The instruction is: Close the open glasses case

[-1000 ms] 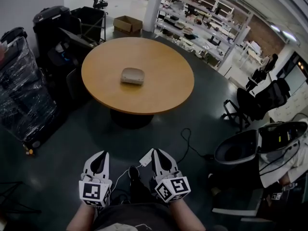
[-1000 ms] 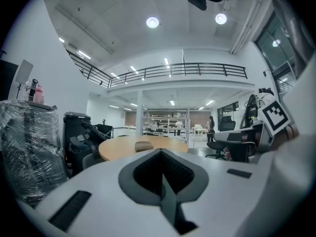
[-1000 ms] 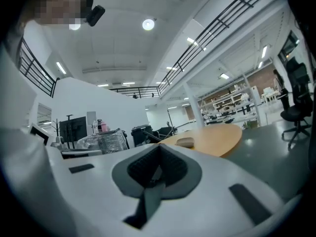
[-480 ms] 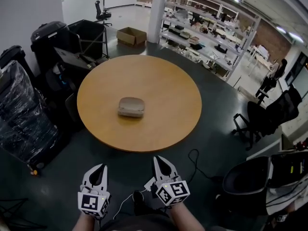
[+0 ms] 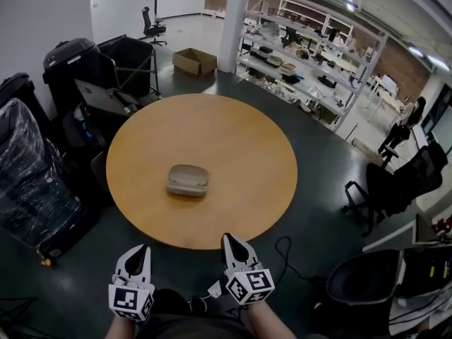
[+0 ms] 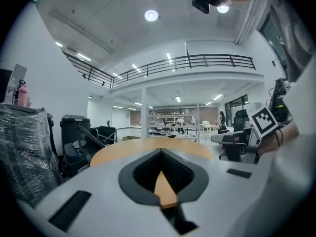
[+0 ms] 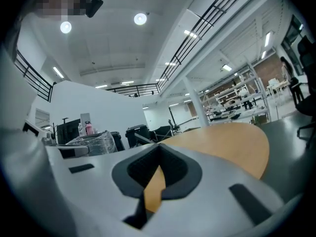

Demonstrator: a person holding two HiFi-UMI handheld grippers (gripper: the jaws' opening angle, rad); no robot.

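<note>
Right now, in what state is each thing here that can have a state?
Case: open, on the table, untouched.
Left gripper: shut, empty, short of the table.
Right gripper: shut, empty, short of the table.
Box: open at the top.

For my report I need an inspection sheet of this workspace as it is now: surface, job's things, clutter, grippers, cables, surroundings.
Surface: round wooden table, on a dark floor.
Job's things: glasses case lies left of the table's middle; too small to judge its lid.
Clutter: nothing seen on the table.
Grippers: left gripper and right gripper are held low before the near edge, jaws together, empty, far from the case.
Cables: black cable looped on the floor right of the table.
Surroundings: shelving, cardboard box, wrapped pallet, office chair.
</note>
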